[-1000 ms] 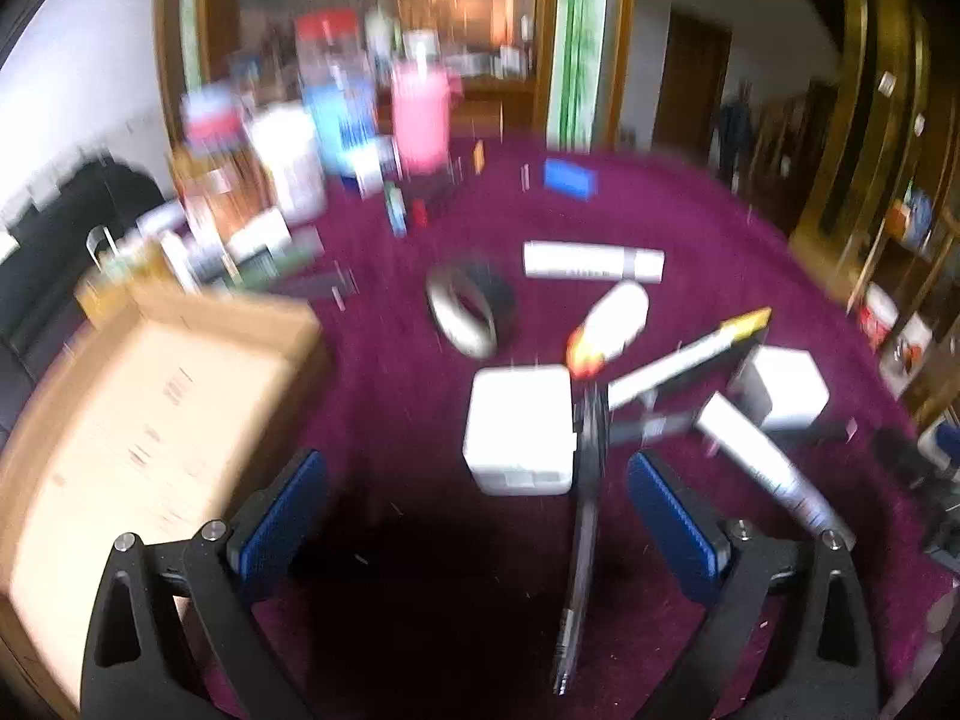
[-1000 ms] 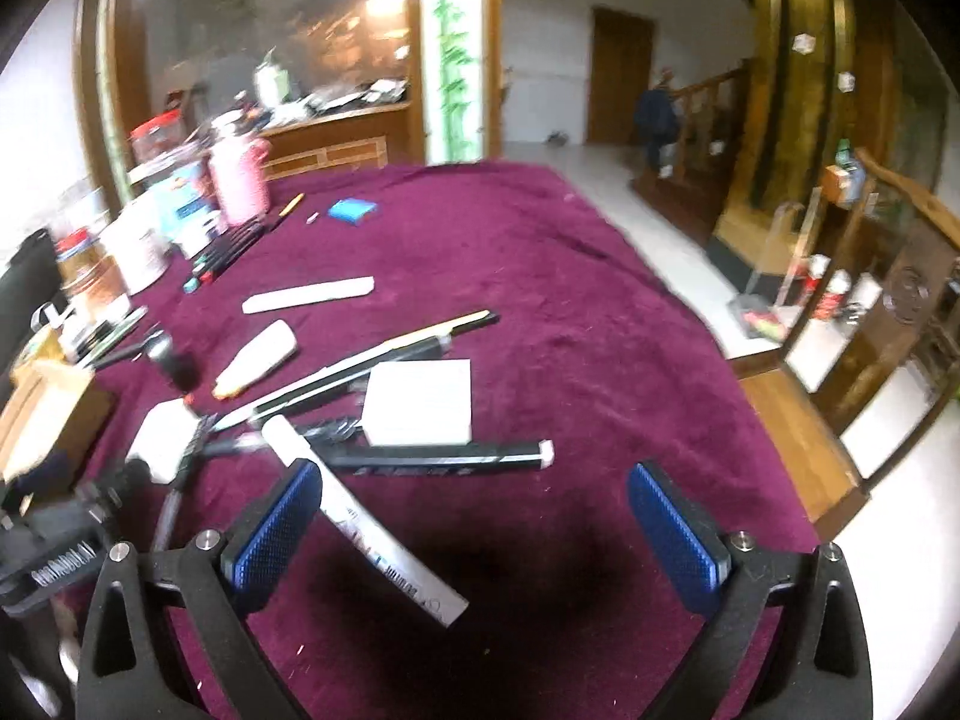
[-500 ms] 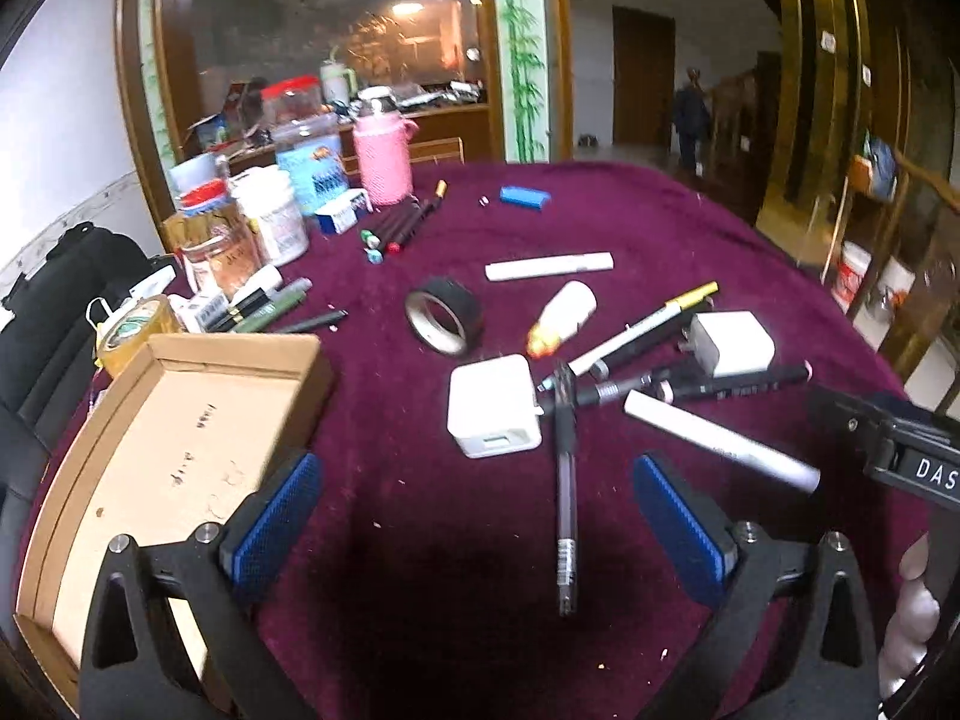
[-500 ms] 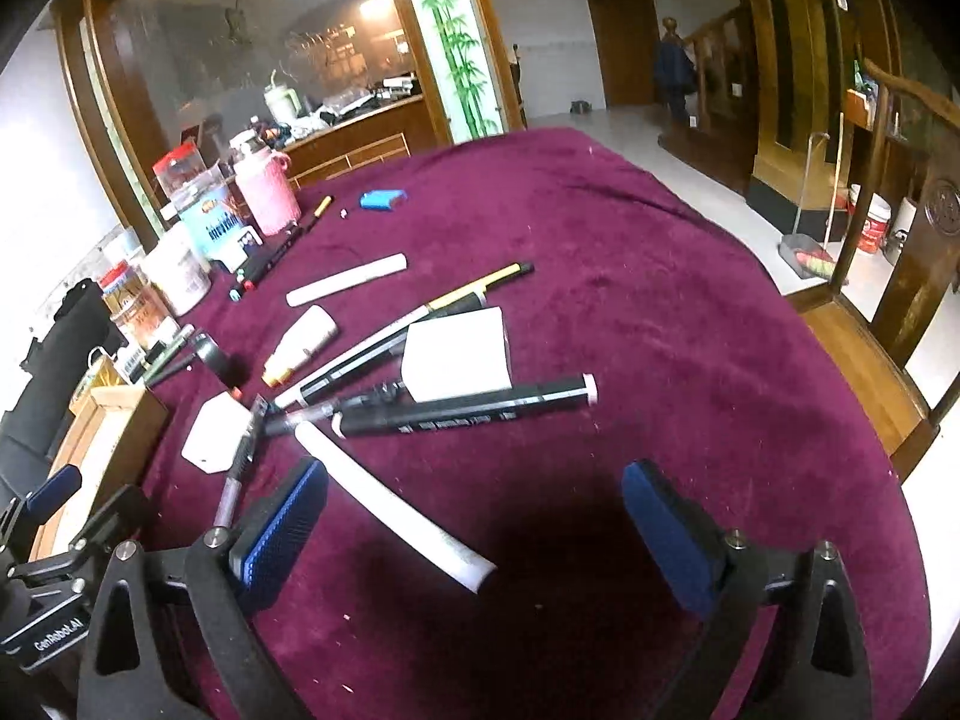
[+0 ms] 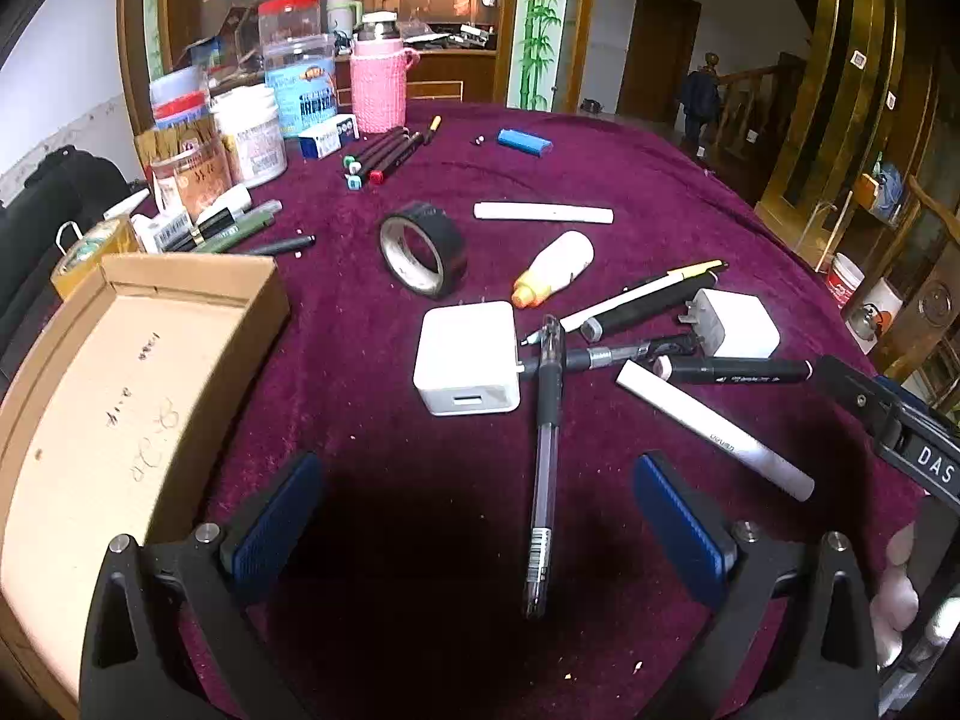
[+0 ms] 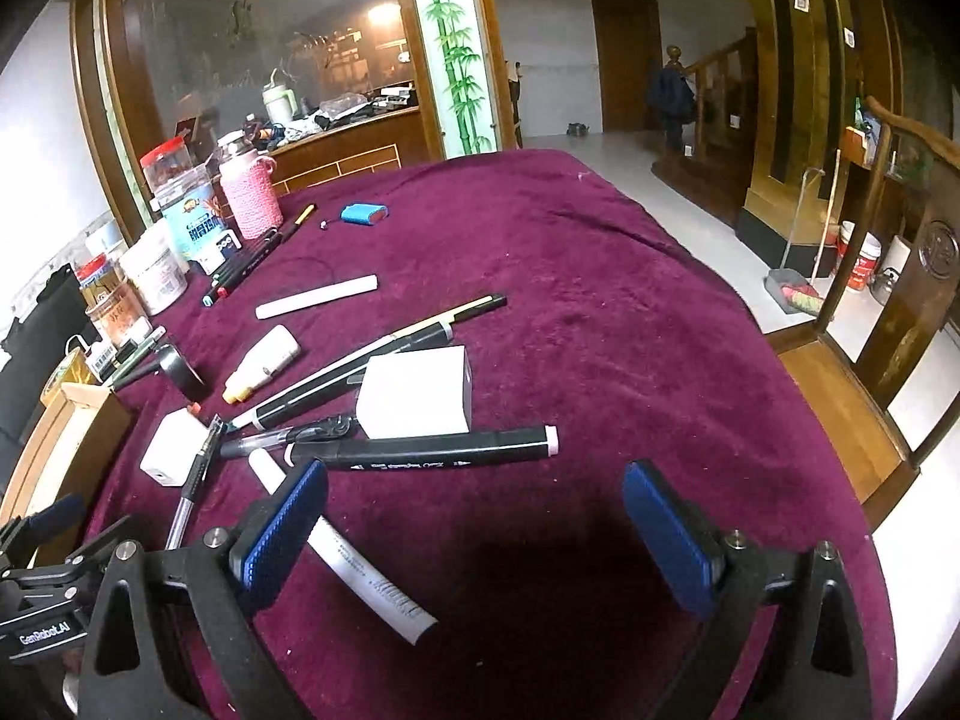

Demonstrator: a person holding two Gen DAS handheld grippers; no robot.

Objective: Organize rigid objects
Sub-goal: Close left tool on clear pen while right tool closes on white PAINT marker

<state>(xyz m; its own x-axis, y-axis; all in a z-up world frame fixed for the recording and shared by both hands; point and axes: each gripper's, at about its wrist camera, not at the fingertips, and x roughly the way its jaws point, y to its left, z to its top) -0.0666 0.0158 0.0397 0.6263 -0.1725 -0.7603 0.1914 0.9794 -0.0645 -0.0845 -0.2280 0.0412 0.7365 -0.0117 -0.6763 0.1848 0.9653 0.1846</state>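
On a purple cloth lie a white charger (image 5: 467, 357), a black gel pen (image 5: 546, 444), a second white charger (image 5: 735, 324) (image 6: 414, 399), a black marker (image 6: 420, 455), a white tube (image 5: 714, 429) (image 6: 342, 546), a glue bottle (image 5: 555, 269) and a black tape roll (image 5: 423, 249). An open cardboard box (image 5: 120, 396) sits at the left. My left gripper (image 5: 477, 516) is open and empty, above the gel pen's lower end. My right gripper (image 6: 474, 525) is open and empty, just in front of the black marker, its left finger over the white tube.
Jars, a pink-sleeved bottle (image 5: 378, 90) and markers (image 5: 378, 159) crowd the far left. A white stick (image 5: 543, 213) and blue lighter (image 5: 525, 142) lie farther back. The table edge drops off at the right (image 6: 840, 480), with wooden chairs beyond.
Both views have steadied and come closer to the table. The left gripper now hangs over the gel pen; the right gripper has closed in on the black marker. Both stay open.
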